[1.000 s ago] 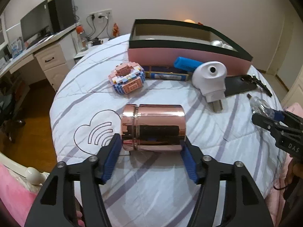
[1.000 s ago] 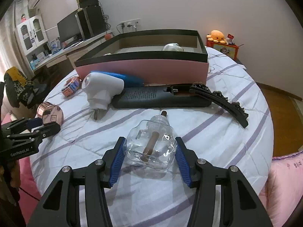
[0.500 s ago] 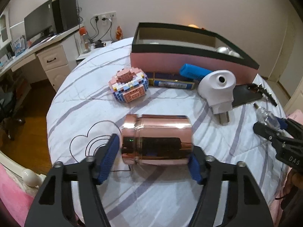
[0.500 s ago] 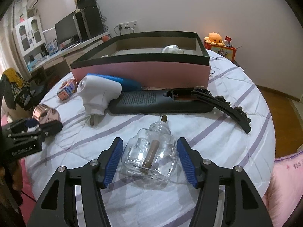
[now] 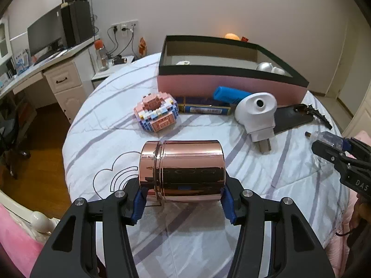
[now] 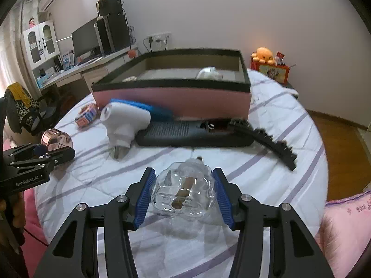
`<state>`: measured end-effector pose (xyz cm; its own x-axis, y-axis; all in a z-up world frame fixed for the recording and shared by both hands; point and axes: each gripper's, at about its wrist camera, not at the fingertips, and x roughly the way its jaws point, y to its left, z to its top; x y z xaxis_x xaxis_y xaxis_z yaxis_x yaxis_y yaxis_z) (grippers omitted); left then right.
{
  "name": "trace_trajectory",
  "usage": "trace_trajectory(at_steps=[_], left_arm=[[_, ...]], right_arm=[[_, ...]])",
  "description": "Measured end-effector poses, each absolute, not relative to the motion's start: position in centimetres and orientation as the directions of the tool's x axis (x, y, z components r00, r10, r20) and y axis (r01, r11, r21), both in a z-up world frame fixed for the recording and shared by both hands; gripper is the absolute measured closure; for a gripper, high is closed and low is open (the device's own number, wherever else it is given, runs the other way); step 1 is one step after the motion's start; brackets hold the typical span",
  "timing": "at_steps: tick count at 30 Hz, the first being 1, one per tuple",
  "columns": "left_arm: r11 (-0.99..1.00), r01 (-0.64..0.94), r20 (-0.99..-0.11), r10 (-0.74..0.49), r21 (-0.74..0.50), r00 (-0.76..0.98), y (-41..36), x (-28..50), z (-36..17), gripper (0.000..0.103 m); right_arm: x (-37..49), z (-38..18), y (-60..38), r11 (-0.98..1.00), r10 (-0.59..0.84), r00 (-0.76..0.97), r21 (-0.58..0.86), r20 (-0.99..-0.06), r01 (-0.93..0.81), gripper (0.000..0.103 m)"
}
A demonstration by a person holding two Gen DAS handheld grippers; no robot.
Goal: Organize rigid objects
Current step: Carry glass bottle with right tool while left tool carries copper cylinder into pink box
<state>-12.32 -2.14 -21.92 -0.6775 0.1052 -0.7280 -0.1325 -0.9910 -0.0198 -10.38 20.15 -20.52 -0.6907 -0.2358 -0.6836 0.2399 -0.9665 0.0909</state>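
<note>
Left gripper point(image 5: 183, 199): jaws have just been closing; the 2 blue pads now press the ends of the rose-gold canister point(image 5: 182, 170), clamped on it.
Rose-gold canister: lying on its side across the left jaws, lid end toward the left pad.
Right gripper point(image 6: 183, 194): jaws have just been closing; both blue pads press the clear glass bottle point(image 6: 184, 191), clamped on it.
Clear glass bottle: between the right pads, neck pointing away from the claw.
Pink box point(image 5: 222, 86): open, black-rimmed, well ahead of both claws.
White plug-in device point(image 5: 256, 113): ahead and right of the left claw, just before the box.
Block model point(image 5: 157, 114): ahead of the left claw, slightly left.
Bedspread point(image 5: 97, 125): striped, beneath everything.
</note>
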Motion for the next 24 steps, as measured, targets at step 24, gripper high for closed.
trace_trajectory(at_steps=[24], left_arm=[[-0.993,-0.116,-0.747,0.084,-0.009,-0.659,-1.5,-13.2,-23.1,0.049]], right_arm=[[-10.6,-22.1,19.5,-0.986,-0.159,-0.688,0.082,-0.708,0.144,0.043]])
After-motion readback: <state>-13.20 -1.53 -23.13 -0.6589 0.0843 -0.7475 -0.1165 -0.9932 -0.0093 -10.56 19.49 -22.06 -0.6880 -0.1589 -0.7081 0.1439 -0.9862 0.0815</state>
